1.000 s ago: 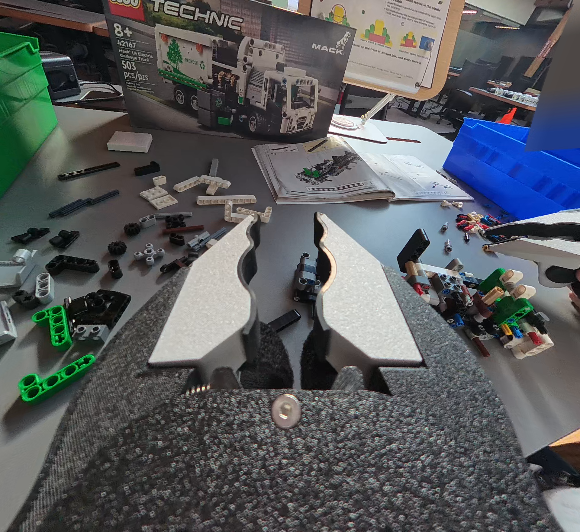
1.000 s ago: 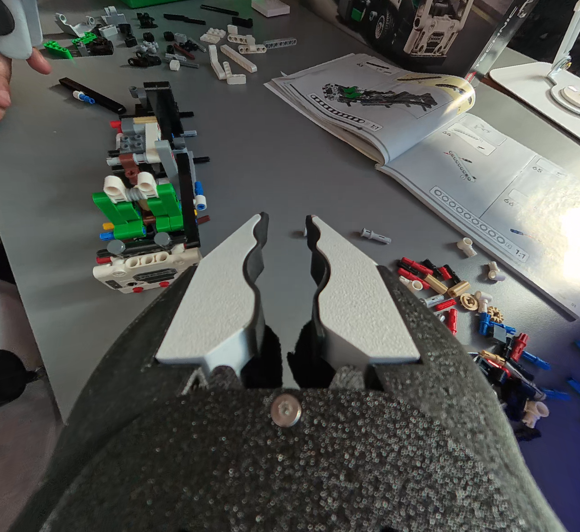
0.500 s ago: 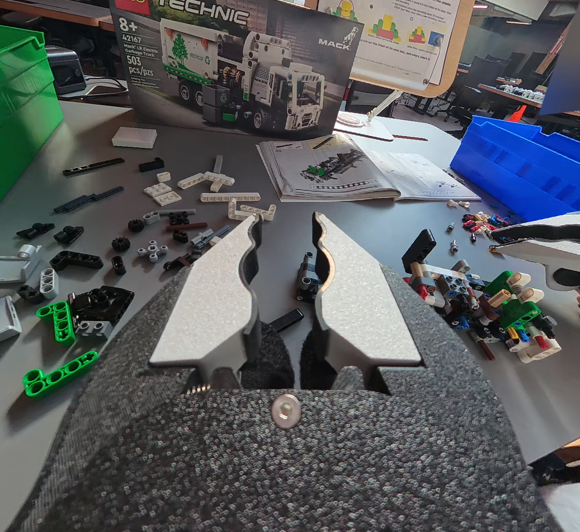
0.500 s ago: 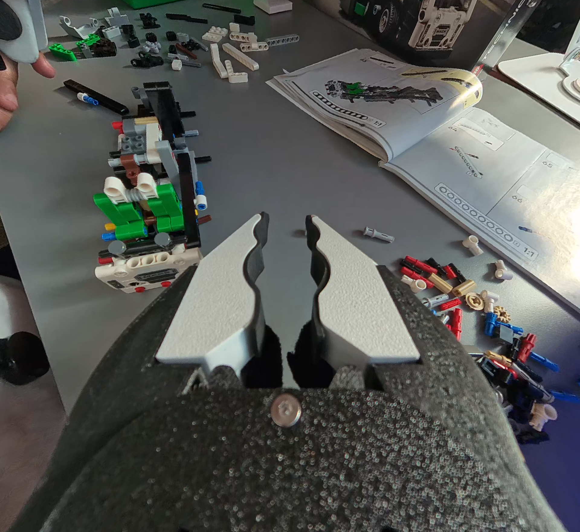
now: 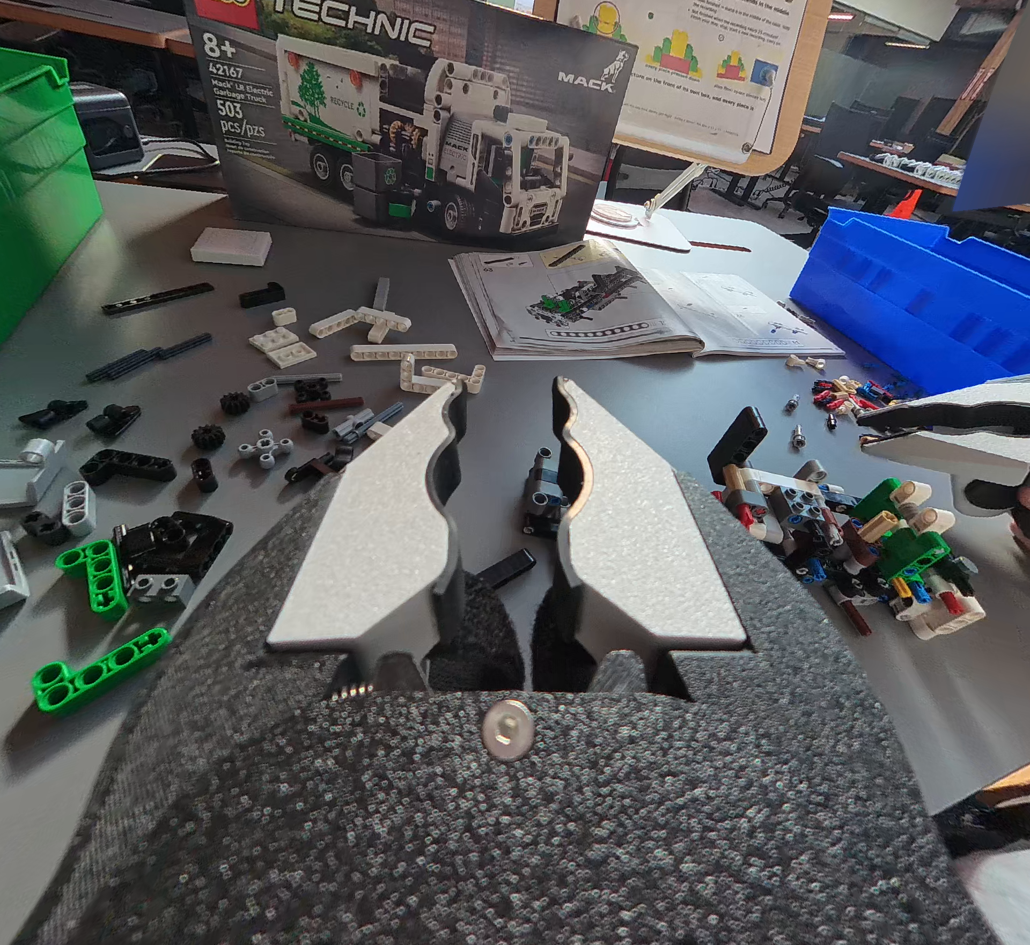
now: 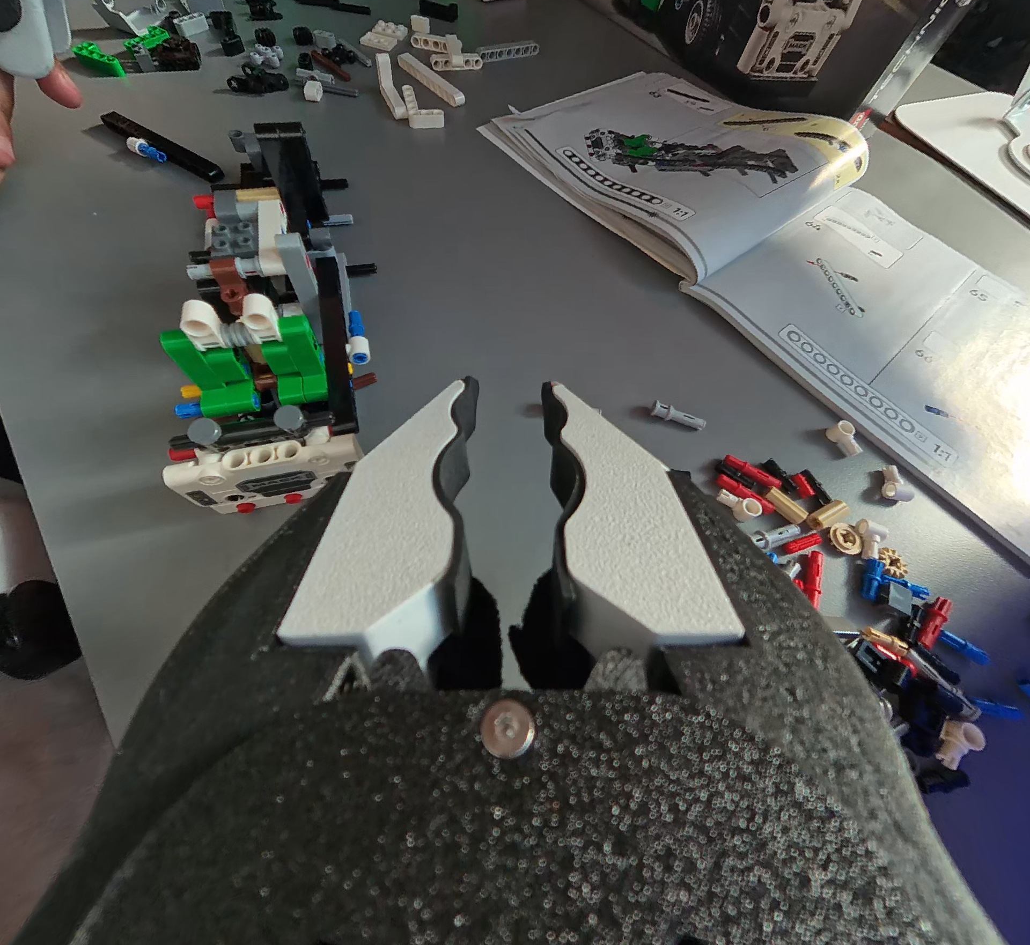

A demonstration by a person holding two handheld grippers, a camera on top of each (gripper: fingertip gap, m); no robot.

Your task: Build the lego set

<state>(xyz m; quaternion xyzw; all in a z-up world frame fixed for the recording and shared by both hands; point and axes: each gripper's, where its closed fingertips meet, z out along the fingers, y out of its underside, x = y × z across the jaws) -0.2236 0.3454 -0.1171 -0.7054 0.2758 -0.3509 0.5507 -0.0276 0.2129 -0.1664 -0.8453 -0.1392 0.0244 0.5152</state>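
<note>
The part-built truck chassis (image 6: 262, 327), in green, black, white and grey, lies on the grey table (image 6: 501, 277) left of my right gripper; it also shows at the right in the left wrist view (image 5: 853, 534). My left gripper (image 5: 507, 394) is open and empty above the table, with a small grey-black sub-assembly (image 5: 540, 495) just behind its right finger. My right gripper (image 6: 510, 389) is open and empty, hovering over bare table. The open instruction booklet (image 6: 752, 227) lies ahead of it. Loose white, black and green pieces (image 5: 312, 378) lie spread at the left.
The set's box (image 5: 401, 99) stands at the back. A green bin (image 5: 39, 177) is at far left, a blue bin (image 5: 914, 294) at right. A pile of small pins and connectors (image 6: 825, 539) lies right of the right gripper. A grey pin (image 6: 677, 415) lies alone. Across from one pair of fingers to the other is roughly 25 cm. To the grey pin (image 6: 677, 415): right tips about 8 cm, left tips about 30 cm. Seen from the left wrist view (image 5: 791, 401) as well.
Both grippers have drifted slightly; the left one has pulled back and lifted a little, so the chassis shows more fully. Both stay open and empty. Nothing on the table has moved.
</note>
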